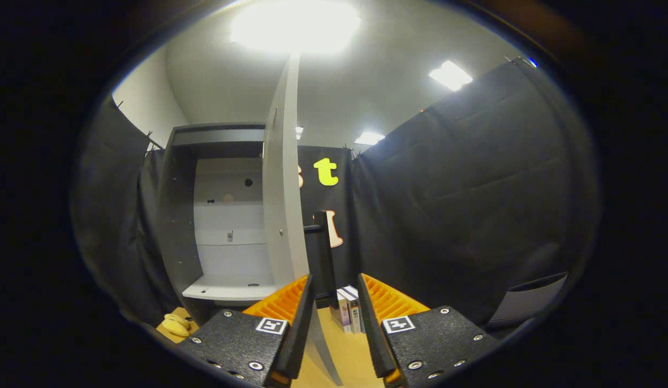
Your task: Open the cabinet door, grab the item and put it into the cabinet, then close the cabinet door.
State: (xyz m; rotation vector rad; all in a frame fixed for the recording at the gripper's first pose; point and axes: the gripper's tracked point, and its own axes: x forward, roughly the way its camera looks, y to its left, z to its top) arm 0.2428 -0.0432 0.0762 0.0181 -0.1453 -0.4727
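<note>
While the tongs (335,288) stand parted by a moderate gap, nothing is gripped; the open door's (283,205) thin edge runs down into that gap, near the left finger, though contact is hard to judge. Just beyond the tips, a dark upright post (324,253) rises, with a few books (349,308) standing at its foot on the wooden counter (349,353). Ahead and to the left, the cabinet (226,215) gapes open, pale shelves showing. Down beside the left finger, on the counter, lies a yellow item (176,323), well apart from the tips.
</note>
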